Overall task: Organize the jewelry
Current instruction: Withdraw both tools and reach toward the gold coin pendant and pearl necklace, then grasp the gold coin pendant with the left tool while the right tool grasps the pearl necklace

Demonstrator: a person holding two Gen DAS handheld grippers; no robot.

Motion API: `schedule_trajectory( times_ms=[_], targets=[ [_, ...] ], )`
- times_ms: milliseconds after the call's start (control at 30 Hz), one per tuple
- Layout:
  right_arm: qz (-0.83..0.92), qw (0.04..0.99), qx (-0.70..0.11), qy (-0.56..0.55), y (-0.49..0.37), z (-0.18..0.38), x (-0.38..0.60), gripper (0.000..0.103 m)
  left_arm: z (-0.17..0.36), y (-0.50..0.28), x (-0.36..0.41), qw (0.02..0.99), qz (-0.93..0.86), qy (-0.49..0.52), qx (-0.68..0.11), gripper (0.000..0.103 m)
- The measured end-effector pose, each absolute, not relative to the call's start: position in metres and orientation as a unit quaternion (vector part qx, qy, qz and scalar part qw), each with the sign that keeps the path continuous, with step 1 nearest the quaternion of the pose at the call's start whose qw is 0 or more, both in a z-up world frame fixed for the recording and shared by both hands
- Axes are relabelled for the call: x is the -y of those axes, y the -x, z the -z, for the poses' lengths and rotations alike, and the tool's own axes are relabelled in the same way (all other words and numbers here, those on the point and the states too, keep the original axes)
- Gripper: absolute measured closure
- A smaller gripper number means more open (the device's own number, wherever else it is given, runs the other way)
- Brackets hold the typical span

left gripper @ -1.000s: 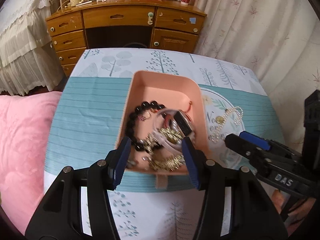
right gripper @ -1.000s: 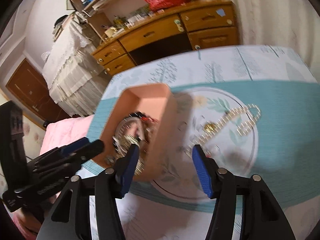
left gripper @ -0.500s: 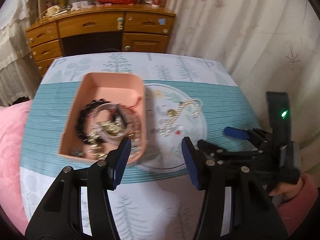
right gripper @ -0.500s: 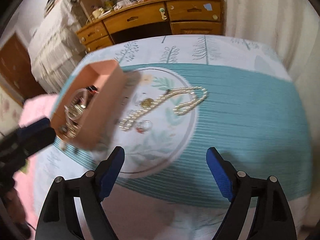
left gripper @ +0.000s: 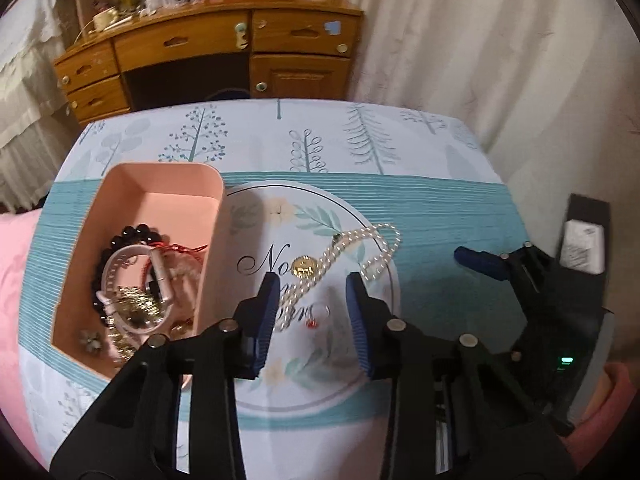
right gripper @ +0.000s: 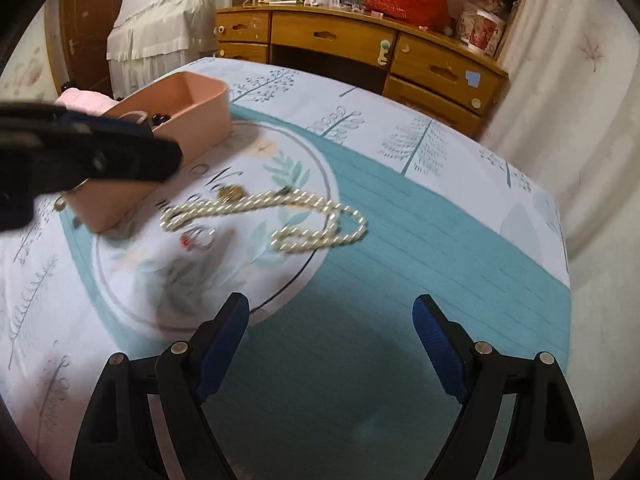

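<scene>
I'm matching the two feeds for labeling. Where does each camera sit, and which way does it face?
Left wrist: on the left gripper, looking down over the pearl necklace and pink box; its open fingers and the right gripper show.
Right wrist: on the right gripper, low, facing across the tablecloth toward the desk; its open fingers and the left gripper show.
Shared: necklace, box, desk.
</scene>
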State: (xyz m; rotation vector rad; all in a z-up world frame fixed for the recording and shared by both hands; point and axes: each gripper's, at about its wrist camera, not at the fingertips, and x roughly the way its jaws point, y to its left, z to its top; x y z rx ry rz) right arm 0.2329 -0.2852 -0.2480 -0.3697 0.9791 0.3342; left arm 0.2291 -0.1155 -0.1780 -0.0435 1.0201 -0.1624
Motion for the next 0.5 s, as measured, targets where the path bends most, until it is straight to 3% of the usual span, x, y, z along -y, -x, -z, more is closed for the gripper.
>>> schedule_trajectory(
  times_ms=[233, 500],
  targets=[
    [-0.189, 0.857, -0.452, 0.163, -0.260, 0.252, 0.288, 0.018, 0.210, -0.252, 0.125, 0.864, 0.036, 0.016, -0.502, 0.076],
    [-0.225, 0.852, -0.449, 0.147, -0.277, 0.260, 0.283, 0.019, 0.231, -0.270, 0.127, 0.861, 0.015, 0.020, -0.509, 0.087]
  ],
)
